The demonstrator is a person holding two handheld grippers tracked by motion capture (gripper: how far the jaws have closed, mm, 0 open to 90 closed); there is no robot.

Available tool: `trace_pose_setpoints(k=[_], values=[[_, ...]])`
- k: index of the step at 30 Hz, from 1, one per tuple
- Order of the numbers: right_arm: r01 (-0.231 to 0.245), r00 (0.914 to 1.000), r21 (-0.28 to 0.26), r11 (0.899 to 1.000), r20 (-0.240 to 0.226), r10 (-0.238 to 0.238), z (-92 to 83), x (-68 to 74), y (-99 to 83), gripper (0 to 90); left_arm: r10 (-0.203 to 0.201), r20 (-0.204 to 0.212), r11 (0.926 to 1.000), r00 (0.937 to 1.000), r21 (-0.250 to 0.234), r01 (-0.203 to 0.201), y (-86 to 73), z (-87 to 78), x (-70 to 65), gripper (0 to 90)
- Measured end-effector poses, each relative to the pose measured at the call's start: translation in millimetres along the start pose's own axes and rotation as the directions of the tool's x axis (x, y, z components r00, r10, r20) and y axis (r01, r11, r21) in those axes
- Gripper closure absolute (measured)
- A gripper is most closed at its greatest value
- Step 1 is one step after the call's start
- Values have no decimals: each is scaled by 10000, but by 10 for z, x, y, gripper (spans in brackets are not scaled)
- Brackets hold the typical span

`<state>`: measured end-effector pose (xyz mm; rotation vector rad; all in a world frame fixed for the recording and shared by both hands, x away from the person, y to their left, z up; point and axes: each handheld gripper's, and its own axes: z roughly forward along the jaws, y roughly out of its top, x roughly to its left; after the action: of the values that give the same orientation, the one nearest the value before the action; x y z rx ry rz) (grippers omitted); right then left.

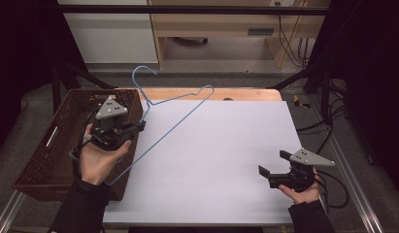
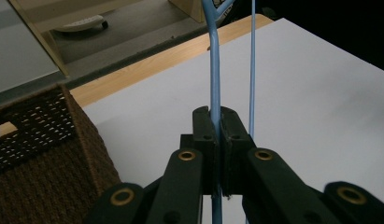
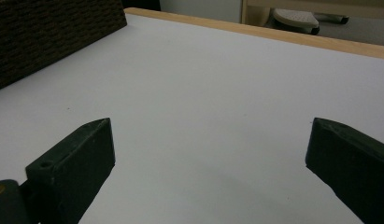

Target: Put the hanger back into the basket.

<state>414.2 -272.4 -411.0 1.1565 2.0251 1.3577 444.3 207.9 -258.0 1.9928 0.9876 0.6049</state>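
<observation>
At the far left a dark woven basket (image 1: 51, 141) sits on the bench's left edge, its open top within easy reach of the hand working beside it. Over the basket's right rim the left tongs (image 1: 140, 126) are pressed together on one wire of a light-blue wire hanger (image 1: 187, 114). In the left gripper view the jaws meet flush around that wire, which runs straight up between them, while a second run of the hanger passes just to their right, outside the grip. Pinching a single wire seems to be enough, since the hanger looks light.

The hanger is lifted at a slant: its hook (image 1: 143, 73) reaches up past the bench's far wooden edge, and its lower corner hangs near the person's left wrist, by the basket's near right side. It looks held in the air between basket and bench, though I cannot tell which way it is headed.

To the right, the white bench top (image 1: 226, 155) lies bare. At its near right corner the right tongs (image 1: 272, 163) are spread wide and hold nothing, hovering low, probably waiting to help.
</observation>
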Motion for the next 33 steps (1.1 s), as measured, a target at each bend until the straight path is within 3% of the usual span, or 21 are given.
trace_pose_setpoints(k=[6, 13, 25, 33], values=[[19, 10000, -182, 9998, 46, -18, -25, -4, 4, 23, -172, -184, 9997, 9997, -200, 168, 34, -106, 170, 873], [5, 10000, -186, 9998, 18, -4, -25, -8, 4, 23, -360, -388, 9993, 9986, 53, 363, 18, -163, 398, 873], [-3, 10000, -93, 10000, 0, 3, -3, -9, -4, 23, -203, -1208, 9991, 9925, 352, 248, 18, -298, 682, 873], [7, 10000, -50, 10000, -13, -7, 5, -20, -12, 23, -7, -1363, 9984, 9907, 566, 85, -36, -329, 833, 873]])
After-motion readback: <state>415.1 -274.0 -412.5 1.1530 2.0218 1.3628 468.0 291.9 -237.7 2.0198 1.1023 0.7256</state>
